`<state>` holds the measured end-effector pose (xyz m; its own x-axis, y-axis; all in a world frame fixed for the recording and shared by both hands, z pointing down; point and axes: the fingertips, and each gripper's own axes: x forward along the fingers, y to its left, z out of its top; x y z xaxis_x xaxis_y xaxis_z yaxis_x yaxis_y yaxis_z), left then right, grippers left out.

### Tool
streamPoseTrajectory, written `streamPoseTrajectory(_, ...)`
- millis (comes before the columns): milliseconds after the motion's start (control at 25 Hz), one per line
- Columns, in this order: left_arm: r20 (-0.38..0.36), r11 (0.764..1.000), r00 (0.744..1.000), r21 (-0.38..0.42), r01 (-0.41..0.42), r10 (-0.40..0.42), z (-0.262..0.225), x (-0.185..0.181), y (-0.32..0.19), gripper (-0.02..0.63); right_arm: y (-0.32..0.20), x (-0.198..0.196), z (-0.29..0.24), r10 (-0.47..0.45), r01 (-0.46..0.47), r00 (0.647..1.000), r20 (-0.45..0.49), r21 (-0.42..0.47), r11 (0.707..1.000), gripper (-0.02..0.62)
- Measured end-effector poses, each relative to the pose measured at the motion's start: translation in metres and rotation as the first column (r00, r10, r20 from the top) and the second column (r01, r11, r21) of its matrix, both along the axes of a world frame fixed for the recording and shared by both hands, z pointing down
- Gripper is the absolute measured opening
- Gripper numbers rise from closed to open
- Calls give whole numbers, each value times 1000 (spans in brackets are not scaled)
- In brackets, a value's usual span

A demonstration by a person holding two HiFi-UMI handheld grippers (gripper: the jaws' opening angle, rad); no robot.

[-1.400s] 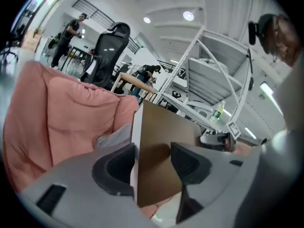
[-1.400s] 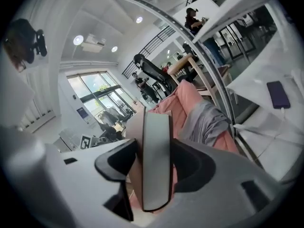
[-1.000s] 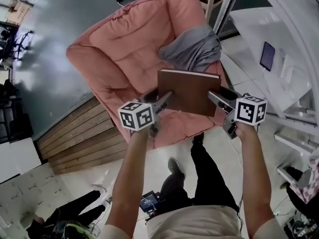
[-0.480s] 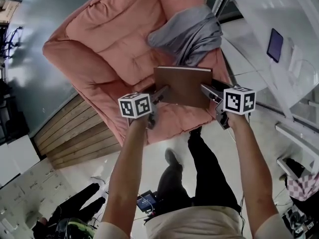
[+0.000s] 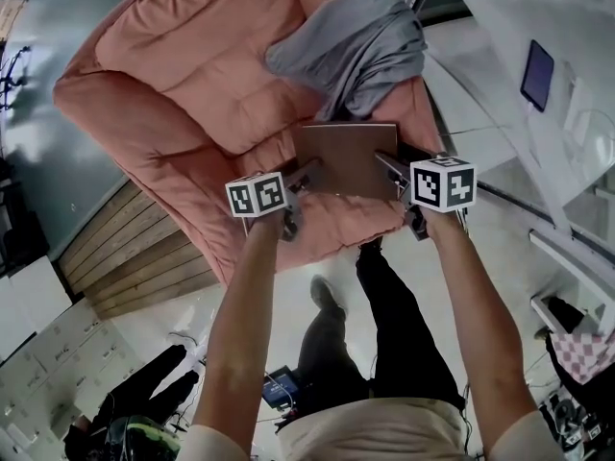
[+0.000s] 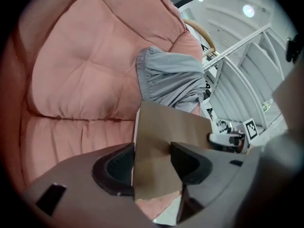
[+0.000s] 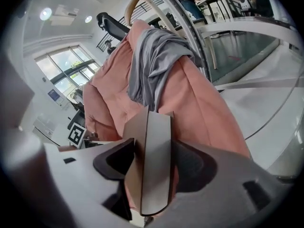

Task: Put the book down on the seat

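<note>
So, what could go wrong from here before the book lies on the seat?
1. The right gripper has just been opening its jaws with the book between them; it may slip or tilt.
2. The book is near the seat's front edge, so it might slide to the floor.
3. Its far edge could land on the grey cloth.

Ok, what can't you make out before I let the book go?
- Whether the book touches the seat: in the head view the book hides its own underside.
- The part of the seat behind the grey cloth: covered in all three views.
- The dark flat thing on the white surface, head view: too small to identify.
</note>
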<state>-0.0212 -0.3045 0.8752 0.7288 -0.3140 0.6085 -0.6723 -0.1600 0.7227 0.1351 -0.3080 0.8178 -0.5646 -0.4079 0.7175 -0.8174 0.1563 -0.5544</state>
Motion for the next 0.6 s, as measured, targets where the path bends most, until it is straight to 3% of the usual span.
streamPoseTrajectory(120,18,1000,1000,-19,1,-1,11,-1,3,218,0,-2,4,-16,16,999,-51,-9,1000,252)
streamPoseTrajectory(240,91,999,996,-32,-22,25,24,-4,7,218,1,-6,8,-47,46,992,-121,-10,999,250)
streamPoseTrajectory(400,102,998,995,-56,-8,14,32,-4,12,217,2,-7,10,-56,54,984,-169,-14,998,255)
streamPoseTrajectory(600,164,999,986,-40,-11,17,30,-13,14,218,8,-11,11,-109,110,960,-257,-12,994,268)
